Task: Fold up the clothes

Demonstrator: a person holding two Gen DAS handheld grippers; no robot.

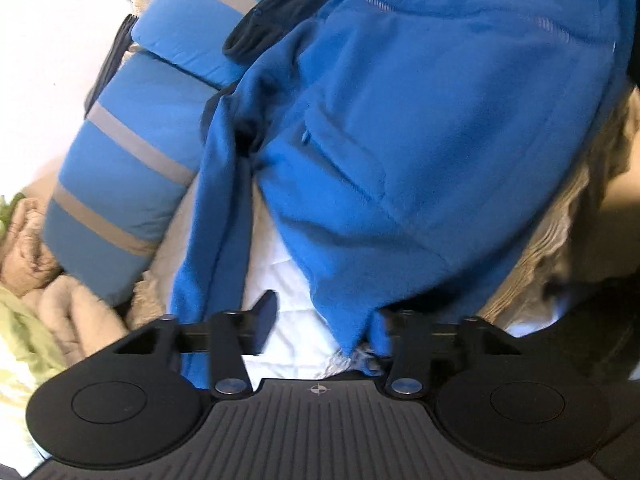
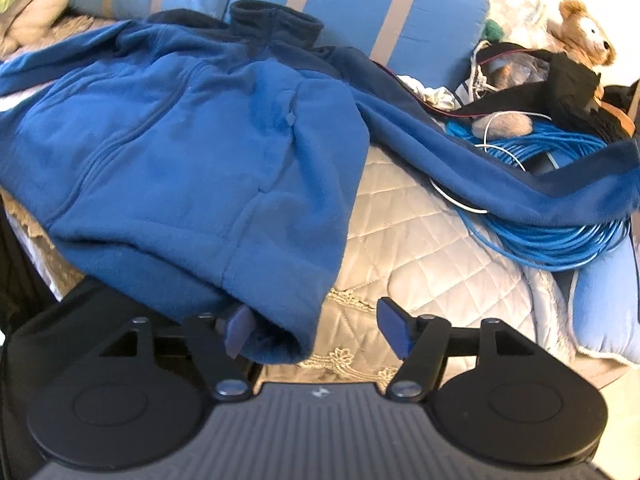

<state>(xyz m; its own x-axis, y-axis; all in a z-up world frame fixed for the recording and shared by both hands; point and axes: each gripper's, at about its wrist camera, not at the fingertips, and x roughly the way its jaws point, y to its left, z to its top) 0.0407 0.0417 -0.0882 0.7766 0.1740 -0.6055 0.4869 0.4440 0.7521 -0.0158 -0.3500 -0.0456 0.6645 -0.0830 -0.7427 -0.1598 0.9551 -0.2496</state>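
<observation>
Here's the blue fleece jacket (image 2: 192, 152), spread face-up across the quilted bed cover (image 2: 420, 240), its dark collar (image 2: 276, 20) up against the blue striped pillows (image 2: 360, 12) at the head of the bed. One sleeve (image 2: 500, 160) trails out to the right side of the bed, draped right over a coil of blue cable (image 2: 552, 240), and beyond that a stuffed bear (image 2: 584, 36) sits near the far right corner beside a dark heap of cloth. Down at the near edge, the right claw (image 2: 316, 328) stands wide apart, released; the jacket's bottom corner lies between its fingers, brushing the left pad (image 2: 238, 332), while the right pad (image 2: 394, 330) hangs clear over bare quilt. Nothing is pinched there. Over to the left wrist view: the jacket fills the frame, tilted, with the pillows running along the left and crumpled beige and green bedding (image 1: 36, 248) at the bed's edge. The left claw (image 1: 324, 328) is at the jacket's hem (image 1: 360, 336); the hem corner drops down against the right finger, which the fabric mostly hides, and the left pad (image 1: 266, 320) shows clear over white cloth with a gap beside it. Whether that claw is really clenched on the hem, I cannot tell; the picture is blurred there.
</observation>
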